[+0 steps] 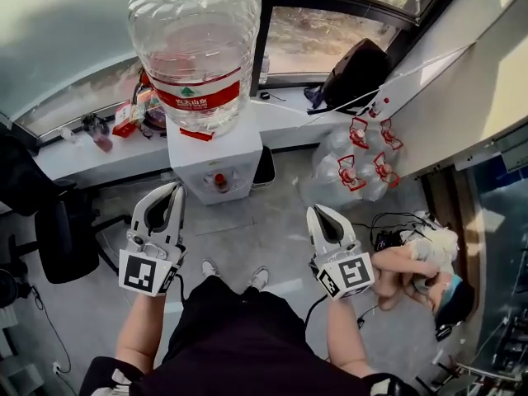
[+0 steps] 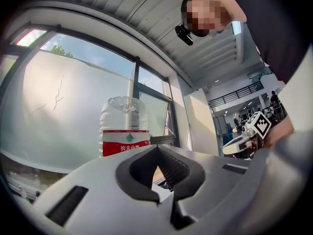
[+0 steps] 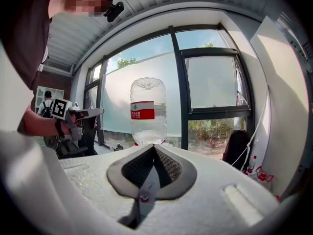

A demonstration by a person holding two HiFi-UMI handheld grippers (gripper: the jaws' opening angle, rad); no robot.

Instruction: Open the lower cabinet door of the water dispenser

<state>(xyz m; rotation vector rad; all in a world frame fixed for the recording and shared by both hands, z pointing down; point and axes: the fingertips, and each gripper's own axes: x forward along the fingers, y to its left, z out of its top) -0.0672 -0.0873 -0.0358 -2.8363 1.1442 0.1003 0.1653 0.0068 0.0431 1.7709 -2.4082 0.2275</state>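
One water dispenser [image 1: 216,167] with one bottle [image 1: 198,48] on top, on floor by window; left tongs [image 1: 176,190] and right tongs [image 1: 316,211] both closed, empty, pointing level toward it, not touching

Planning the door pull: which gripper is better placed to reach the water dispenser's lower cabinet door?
Probably the left. The left gripper has its tips close beside the front of the water dispenser; the right gripper is farther off to the side. Both are shut; the door is hidden from above.

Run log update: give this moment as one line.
left gripper: jaws shut, empty | right gripper: jaws shut, empty | white bottle-topped water dispenser: ahead, untouched
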